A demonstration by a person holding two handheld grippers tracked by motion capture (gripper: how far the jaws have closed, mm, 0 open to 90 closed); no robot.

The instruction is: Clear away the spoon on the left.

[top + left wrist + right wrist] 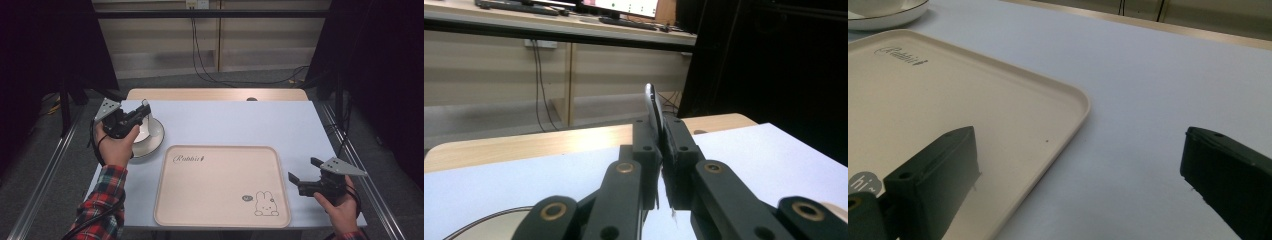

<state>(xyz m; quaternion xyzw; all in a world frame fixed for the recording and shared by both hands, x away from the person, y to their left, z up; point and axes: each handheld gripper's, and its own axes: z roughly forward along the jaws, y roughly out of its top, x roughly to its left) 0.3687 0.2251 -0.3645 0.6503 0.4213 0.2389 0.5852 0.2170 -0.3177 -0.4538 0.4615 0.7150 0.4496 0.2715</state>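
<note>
- The left gripper [142, 111] is held above the left part of the surface [225, 122], toward its far edge, jaws pointing to the far right.
- Its jaws are clamped on the thin rim of a cup [655, 112].
- The left forearm, in a plaid sleeve [102, 202], comes in from the near left corner.
- The right gripper [302, 169] sits near the right edge, close to the near right corner, jaws pointing left.
- Its jaws stand wide apart with nothing between them.
</note>
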